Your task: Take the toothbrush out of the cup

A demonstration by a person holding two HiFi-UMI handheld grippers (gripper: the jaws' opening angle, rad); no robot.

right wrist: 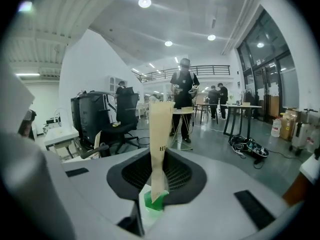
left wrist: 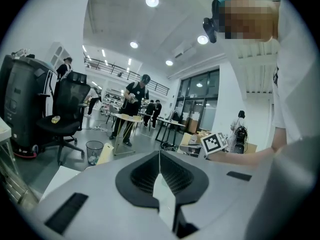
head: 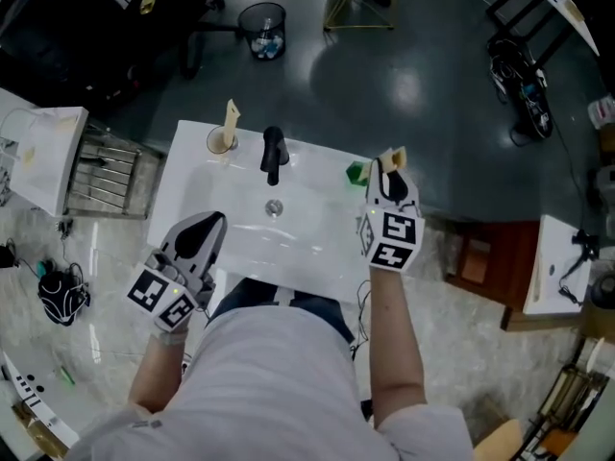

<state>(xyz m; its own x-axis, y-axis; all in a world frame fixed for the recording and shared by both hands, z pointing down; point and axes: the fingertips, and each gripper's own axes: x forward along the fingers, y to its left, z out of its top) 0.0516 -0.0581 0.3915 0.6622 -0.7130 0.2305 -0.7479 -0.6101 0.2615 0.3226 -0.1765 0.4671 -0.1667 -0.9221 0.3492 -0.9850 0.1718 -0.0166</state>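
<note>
Toothbrush [right wrist: 161,134] removal looked nearly done. Nearest the person, the left gripper [head: 197,235] hung shut and empty over the sink's [head: 317,253] front-left edge. Further on, the right gripper [head: 390,182] was clamped low on the paper-wrapped toothbrush, just above the green cup [head: 356,172]. Whether the brush's lower end was clear of the rim could not be told. The lift would go best straight up along the brush, with a firm grip, so the cup was not dragged or tipped. Its long axis stood near upright, free end up, lower end toward the cup. Beyond stood the faucet [head: 273,154] and a second cup [head: 221,142].
</note>
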